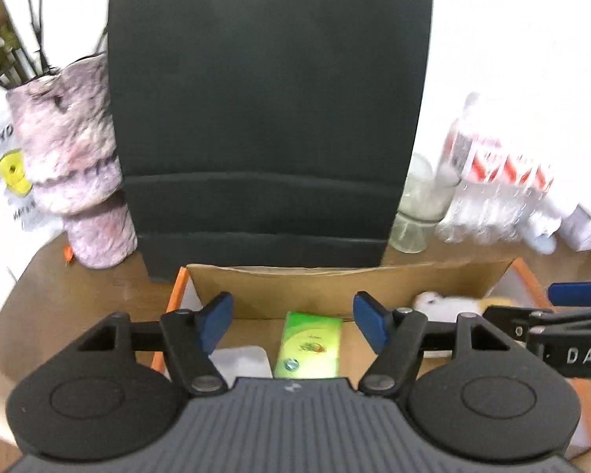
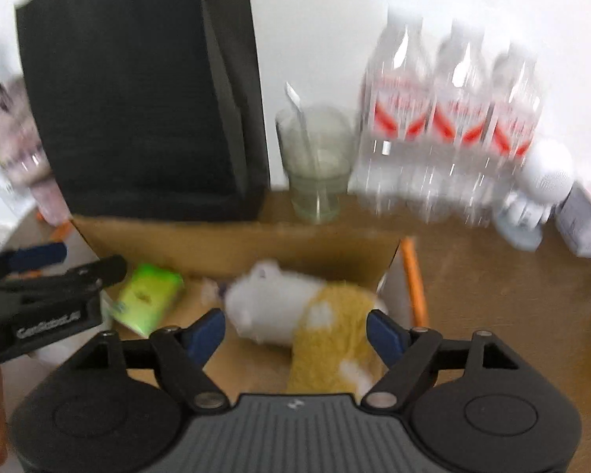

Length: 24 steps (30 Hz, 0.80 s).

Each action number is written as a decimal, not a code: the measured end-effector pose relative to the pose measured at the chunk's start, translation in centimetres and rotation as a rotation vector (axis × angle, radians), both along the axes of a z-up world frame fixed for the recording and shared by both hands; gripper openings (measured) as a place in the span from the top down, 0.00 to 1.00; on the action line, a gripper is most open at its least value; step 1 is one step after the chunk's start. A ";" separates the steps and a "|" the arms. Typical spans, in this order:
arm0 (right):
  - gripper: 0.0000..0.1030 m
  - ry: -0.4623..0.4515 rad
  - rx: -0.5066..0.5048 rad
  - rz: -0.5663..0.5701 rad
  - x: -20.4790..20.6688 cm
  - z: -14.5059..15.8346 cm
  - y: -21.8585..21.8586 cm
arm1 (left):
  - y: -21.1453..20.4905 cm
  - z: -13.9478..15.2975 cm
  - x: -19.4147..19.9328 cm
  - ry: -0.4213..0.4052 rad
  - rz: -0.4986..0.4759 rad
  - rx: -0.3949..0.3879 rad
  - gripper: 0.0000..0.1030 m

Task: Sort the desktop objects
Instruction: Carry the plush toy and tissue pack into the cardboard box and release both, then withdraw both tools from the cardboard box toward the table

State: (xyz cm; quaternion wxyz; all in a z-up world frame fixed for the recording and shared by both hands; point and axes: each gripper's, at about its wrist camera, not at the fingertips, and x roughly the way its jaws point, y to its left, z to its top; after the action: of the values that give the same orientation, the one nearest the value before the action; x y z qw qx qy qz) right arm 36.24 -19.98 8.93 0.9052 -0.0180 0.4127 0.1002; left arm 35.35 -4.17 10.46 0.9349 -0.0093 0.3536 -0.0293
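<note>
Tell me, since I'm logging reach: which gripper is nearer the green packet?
Left. The left gripper hangs open directly over the green packet; the right gripper sits over the plush toy beside it.

- Cardboard box [image 1: 335,287]: open-topped, brown inside with orange outer edges, standing on the wooden desk just in front of a black bag.
- Green packet [image 1: 309,345]: small, flat and rectangular, bright green with a round yellowish print; it lies flat on the box floor, left of the toy.
- Plush toy [image 2: 303,315]: white head, mustard-yellow body with white patches, lying on its side in the right part of the box, apart from the packet.
</note>
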 end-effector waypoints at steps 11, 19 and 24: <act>0.13 0.091 0.107 0.015 -4.4 6.2 -1.4 | 1.9 4.1 -7.0 0.081 0.035 -0.011 0.21; 0.10 -0.328 0.078 0.040 -17.8 6.3 -1.8 | 3.6 2.9 -21.4 -0.418 0.061 -0.013 0.00; 0.00 -0.610 0.073 0.046 -26.5 2.8 -2.2 | 4.1 1.4 -27.8 -0.509 0.052 -0.045 0.00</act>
State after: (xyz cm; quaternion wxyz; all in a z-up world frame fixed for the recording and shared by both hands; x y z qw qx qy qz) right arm 9.70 -22.17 11.77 0.9848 -0.0241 0.1173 0.1255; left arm 7.54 -0.03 11.91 0.9938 -0.0317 0.1057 -0.0145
